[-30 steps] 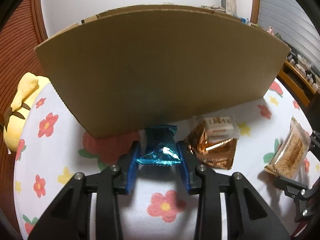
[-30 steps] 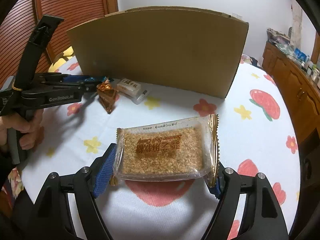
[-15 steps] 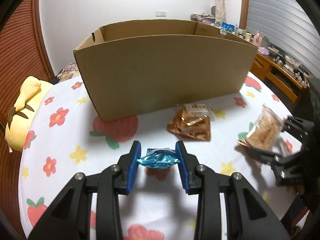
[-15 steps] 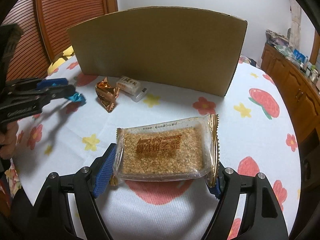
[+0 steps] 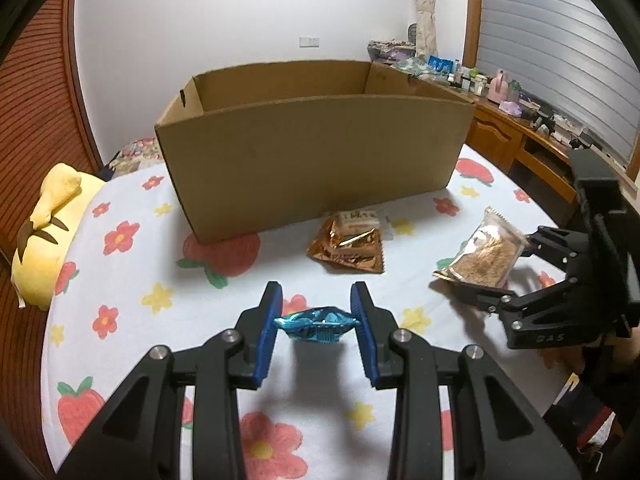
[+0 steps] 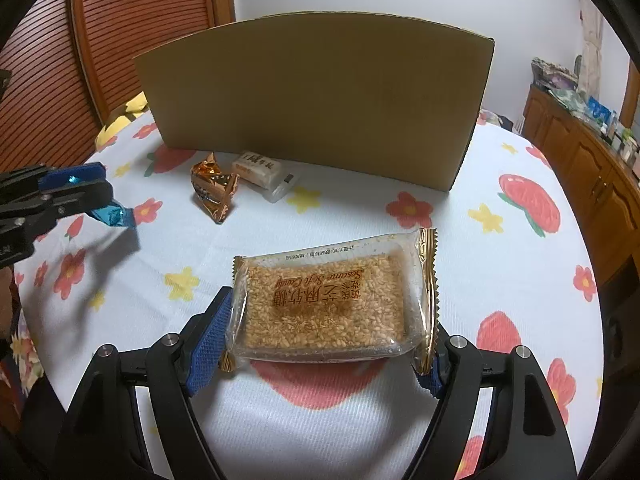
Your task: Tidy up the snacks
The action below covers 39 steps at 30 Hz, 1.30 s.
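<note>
Lying crosswise between the left tongs (image 5: 316, 330), blue candy (image 5: 316, 324).

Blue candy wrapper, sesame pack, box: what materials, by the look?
Blue candy wrapper: likely metallised foil or film, glossy, with crinkled mirror-like glints. Sesame pack: clear shiny plastic film, since the grains show through; the crimped ends look gold foil. Box: matte brown cardboard, probably corrugated, though no fluting is clear at its cut edges.

A yellow plush toy (image 5: 52, 236), perhaps, beside the floral tablecloth (image 5: 132, 280).
</note>
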Motion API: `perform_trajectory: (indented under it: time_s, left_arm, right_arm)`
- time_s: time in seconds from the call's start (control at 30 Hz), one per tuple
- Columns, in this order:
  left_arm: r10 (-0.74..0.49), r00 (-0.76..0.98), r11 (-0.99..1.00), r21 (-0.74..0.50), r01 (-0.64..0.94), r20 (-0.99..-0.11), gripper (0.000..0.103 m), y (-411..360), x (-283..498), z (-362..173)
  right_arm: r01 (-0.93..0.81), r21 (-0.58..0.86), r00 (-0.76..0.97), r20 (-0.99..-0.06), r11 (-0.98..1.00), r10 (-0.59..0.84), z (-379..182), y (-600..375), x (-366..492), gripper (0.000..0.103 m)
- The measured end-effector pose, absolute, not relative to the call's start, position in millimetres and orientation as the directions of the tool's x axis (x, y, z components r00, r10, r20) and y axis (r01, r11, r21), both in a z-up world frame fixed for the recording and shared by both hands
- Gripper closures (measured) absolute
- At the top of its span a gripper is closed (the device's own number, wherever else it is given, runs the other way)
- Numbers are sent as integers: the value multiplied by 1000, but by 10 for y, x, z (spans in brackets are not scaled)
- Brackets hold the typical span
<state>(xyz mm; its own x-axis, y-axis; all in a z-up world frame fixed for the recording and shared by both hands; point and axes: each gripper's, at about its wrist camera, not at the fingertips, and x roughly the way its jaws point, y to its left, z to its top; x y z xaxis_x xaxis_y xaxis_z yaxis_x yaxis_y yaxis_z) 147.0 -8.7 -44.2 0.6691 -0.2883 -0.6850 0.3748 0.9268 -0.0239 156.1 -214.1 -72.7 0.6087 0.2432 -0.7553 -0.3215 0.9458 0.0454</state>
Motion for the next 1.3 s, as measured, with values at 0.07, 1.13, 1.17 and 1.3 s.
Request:
perform_trajectory:
  time_s: [0.07, 1.13, 1.17, 1.3]
  left_arm:
    - [-297, 675, 925, -27, 380, -675, 69, -95, 1450, -376]
    - [-352, 775, 906, 15, 422, -525, 69, -254, 1339, 636]
    - [-354, 776, 906, 14, 423, -522, 69, -252, 1356, 661]
    - [-351, 781, 908, 16, 419, -517, 69, -248, 1472, 743]
  right_arm:
    - [-320, 47, 610, -754, 946, 243, -730, -2143, 1559, 23]
    - [-320, 63, 675, -685, 945, 274, -384, -2174, 1516, 23]
    - [-323, 64, 678, -680, 944, 278, -335, -2169, 1527, 23]
    - [-343, 61, 699, -650, 937, 298, -88, -2130, 1593, 22]
